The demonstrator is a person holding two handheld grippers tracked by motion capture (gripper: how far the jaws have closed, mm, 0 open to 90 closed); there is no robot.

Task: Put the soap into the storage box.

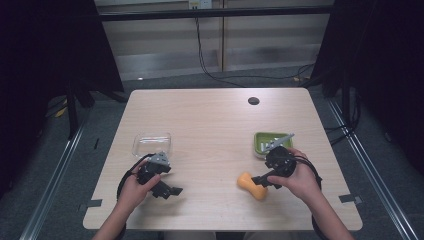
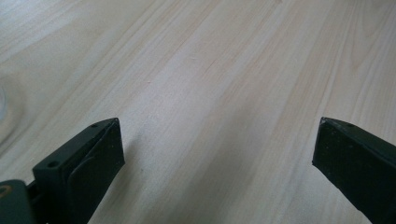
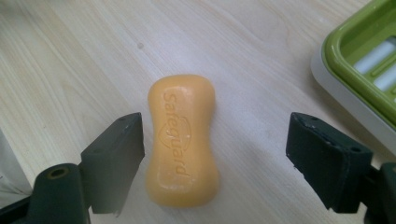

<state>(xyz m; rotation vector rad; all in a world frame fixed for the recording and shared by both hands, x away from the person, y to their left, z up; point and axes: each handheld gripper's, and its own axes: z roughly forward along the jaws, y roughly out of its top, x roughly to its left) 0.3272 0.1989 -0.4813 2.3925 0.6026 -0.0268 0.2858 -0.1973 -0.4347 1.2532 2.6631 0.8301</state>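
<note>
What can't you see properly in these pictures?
- Soap: underside hidden against the table, right gripper view.
- Green soap dish: cut off by the right edge, right gripper view; in the high view the right tongs cover part.
- Clear container: contents too small to tell, high view.

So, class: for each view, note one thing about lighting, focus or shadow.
High view: table lit, surroundings dark. Left gripper view: sharp wood grain, with a soft shadow beside the left gripper. Right gripper view: soap crisp, lettering readable, green dish slightly soft at the edge.
</note>
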